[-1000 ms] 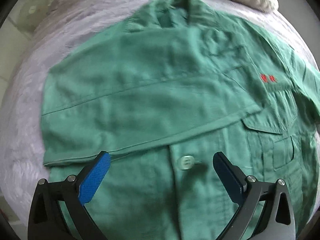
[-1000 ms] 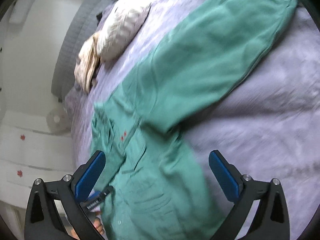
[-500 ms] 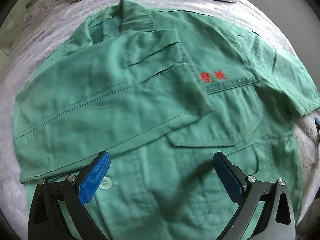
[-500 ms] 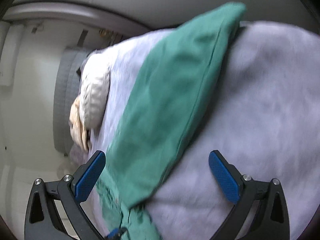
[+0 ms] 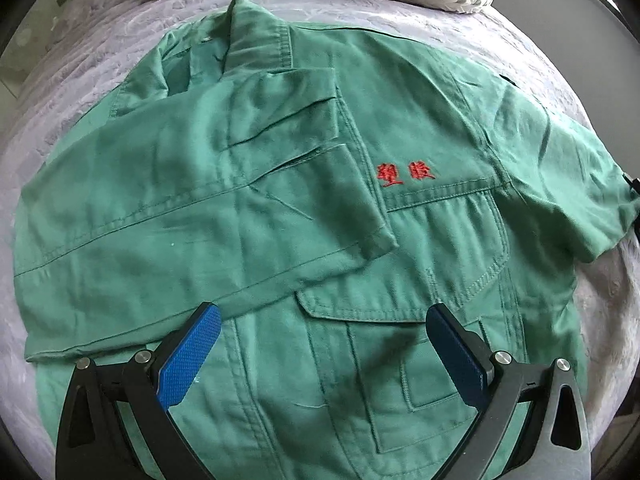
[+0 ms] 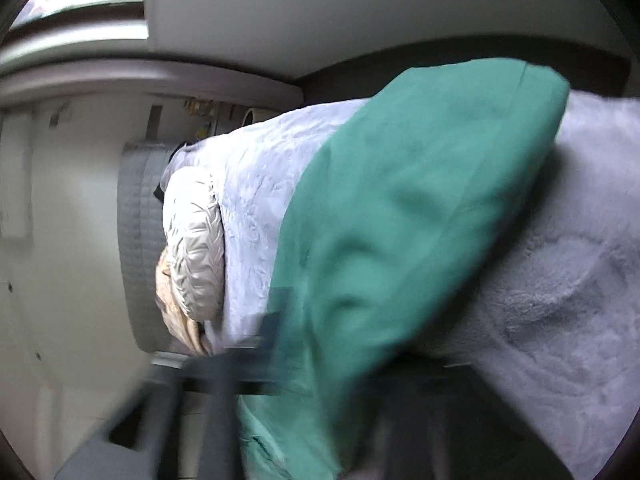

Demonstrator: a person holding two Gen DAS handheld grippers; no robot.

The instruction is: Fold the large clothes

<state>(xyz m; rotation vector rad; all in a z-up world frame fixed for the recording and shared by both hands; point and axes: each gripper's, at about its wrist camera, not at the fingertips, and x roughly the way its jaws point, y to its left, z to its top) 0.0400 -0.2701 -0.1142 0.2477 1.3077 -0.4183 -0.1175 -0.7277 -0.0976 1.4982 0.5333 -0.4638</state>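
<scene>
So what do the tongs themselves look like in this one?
The left tongs are black, with open triangular cut-outs in each arm and silver round screw heads. Each finger ends in a flat rectangular pad of blue, finely dotted rubber. The right tongs show only as a dark motion-blurred shape, so their details cannot be made out. No cables, markings or sleeves are visible.

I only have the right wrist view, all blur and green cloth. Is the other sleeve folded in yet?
Observer: Yes. The folded sleeve lies across the shirt, its cuff beside the red lettering.
Operator: And the left gripper?
Observer: The left gripper is open above the chest pocket, with no cloth between its fingers.
Operator: How does my sleeve lie?
Observer: The spread sleeve reaches flat out sideways from the shoulder onto the bedspread.
</scene>
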